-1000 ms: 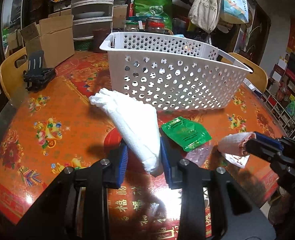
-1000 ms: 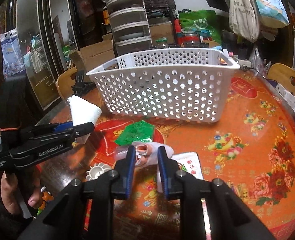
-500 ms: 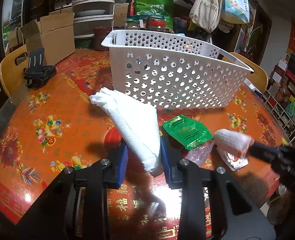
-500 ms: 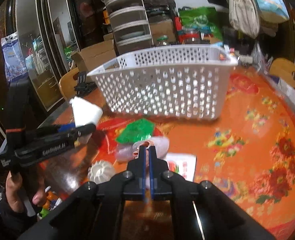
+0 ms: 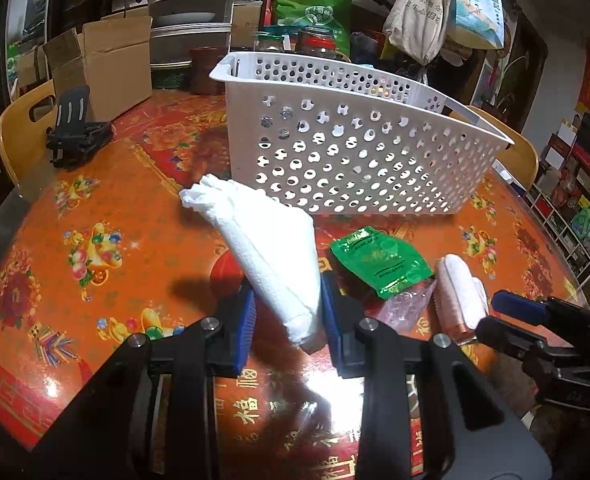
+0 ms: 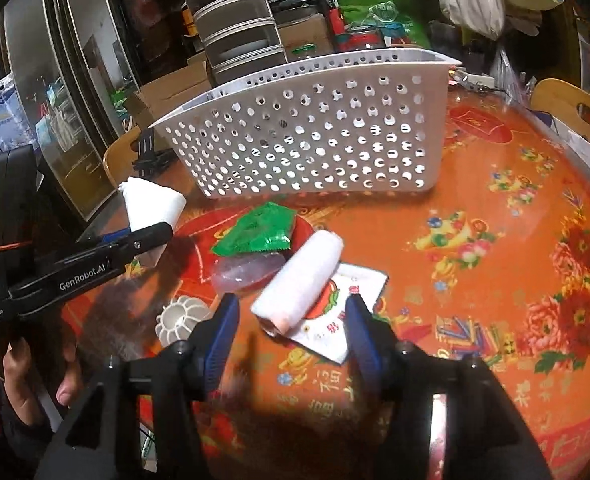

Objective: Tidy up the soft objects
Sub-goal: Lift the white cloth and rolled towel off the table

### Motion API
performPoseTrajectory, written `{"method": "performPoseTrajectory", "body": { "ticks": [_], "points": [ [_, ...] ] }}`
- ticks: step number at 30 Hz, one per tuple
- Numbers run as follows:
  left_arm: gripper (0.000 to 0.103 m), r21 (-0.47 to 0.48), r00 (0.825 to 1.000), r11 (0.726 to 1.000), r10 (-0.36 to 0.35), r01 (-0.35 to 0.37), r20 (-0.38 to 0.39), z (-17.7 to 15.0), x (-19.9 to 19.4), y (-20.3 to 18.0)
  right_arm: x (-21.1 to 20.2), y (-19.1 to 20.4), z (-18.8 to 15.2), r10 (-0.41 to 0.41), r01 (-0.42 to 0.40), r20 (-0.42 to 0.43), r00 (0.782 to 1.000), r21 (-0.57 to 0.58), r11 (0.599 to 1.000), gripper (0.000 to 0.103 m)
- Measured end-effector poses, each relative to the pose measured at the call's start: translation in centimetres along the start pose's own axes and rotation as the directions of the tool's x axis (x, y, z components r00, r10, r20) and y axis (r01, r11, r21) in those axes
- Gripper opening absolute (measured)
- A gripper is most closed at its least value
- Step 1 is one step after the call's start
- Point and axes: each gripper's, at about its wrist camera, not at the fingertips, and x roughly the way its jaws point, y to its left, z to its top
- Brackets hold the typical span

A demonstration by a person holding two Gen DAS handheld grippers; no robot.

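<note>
Cluttered room w/ boxes, hung bags behind a round orange floral table (image 6: pixel 495 216). White perforated basket (image 5: pixel 359 160) stands mid-table; inside can't be seen. Left gripper (image 5: pixel 287 312) clamps a white folded towel (image 5: pixel 271 248). Right gripper (image 6: pixel 291 320) jaws opening, pads clear of the pink-white rolled cloth (image 6: pixel 303 280) lying between them on a printed packet (image 6: pixel 343 312). Green sachet (image 6: pixel 259 230), clear bag (image 6: pixel 247 272) just beyond; white ribbed disc (image 6: pixel 181 316) partly cut off.

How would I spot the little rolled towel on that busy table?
Find the white perforated basket on the orange floral table. In front of it sits a green packet; just right of that lies the rolled towel, resting partly on a white printed sachet. It is the only pale pink-edged cylinder there.
</note>
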Motion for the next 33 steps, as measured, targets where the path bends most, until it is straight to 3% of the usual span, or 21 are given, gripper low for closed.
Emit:
{"method": "performPoseTrajectory", "body": {
  "ticks": [9, 11, 12, 18, 33],
  "points": [
    [0.028, 0.004, 1.000, 1.000, -0.002, 0.002, 0.000, 0.0, -0.1, 0.0, 3.5, 0.8, 1.5, -0.104, 0.101, -0.051, 0.993, -0.046, 0.994, 0.055],
    [0.028, 0.002, 1.000, 1.000, -0.002, 0.002, -0.001, 0.1, 0.0, 0.2, 3.7, 1.1, 1.4, -0.127, 0.123, -0.048, 0.991, -0.070, 0.990, 0.050],
    [0.028, -0.001, 1.000, 1.000, -0.002, 0.002, -0.002, 0.1, 0.0, 0.3, 3.7, 1.2, 1.3, -0.132, 0.128, -0.044, 0.990, -0.081, 0.989, 0.041],
    [0.028, -0.002, 1.000, 1.000, 0.002, -0.002, 0.003, 0.1, -0.2, 0.3, 2.5, 0.9, 1.3, -0.112, 0.112, 0.005, 0.994, -0.069, 0.991, 0.031],
    [0.028, 0.044, 0.999, 0.999, -0.009, 0.007, 0.040, 1.1, -2.5, -1.0, -2.7, 0.9, 2.6, -0.071, 0.082, 0.133, 0.989, -0.080, 0.993, 0.030]
  ]
}}
